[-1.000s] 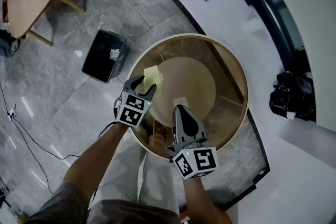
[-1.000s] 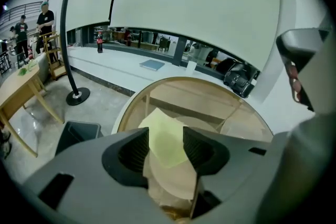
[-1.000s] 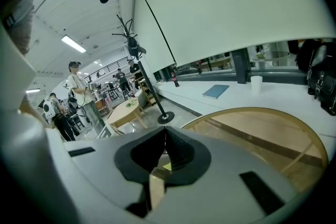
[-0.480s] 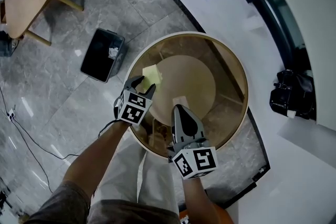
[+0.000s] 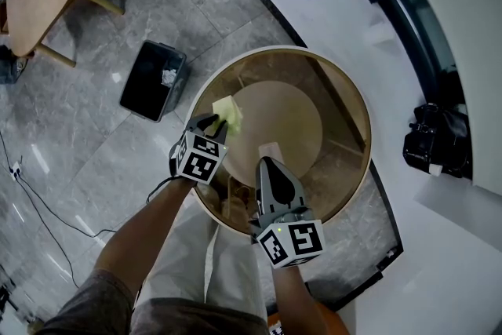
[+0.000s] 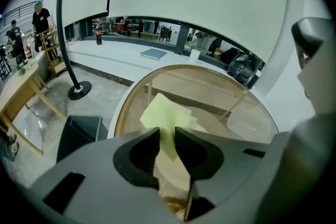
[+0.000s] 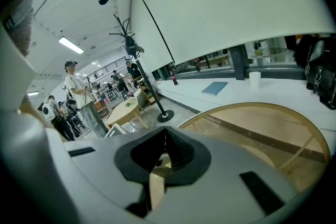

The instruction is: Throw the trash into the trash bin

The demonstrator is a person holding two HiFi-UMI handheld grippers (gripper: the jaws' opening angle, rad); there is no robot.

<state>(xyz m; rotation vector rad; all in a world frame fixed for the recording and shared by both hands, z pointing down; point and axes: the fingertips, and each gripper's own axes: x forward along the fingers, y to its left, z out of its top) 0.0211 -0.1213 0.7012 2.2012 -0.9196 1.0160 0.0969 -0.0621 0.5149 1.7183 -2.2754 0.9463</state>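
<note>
- Head view: bright, even overhead light; pale glare patches on the polished floor [image 5: 70,137]; detail sharp.
- Both gripper views: heavy fisheye bending, black corners.
- Left gripper [image 6: 167,136] body soft close to lens.

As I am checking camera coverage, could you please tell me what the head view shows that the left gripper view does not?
Only the head view: the right tool and the white trash inside the black bin. Only the left gripper view: people standing in the background. Both: the round table, the black bin, and the left tool, whose jaws have just been closing on the yellow paper.
</note>
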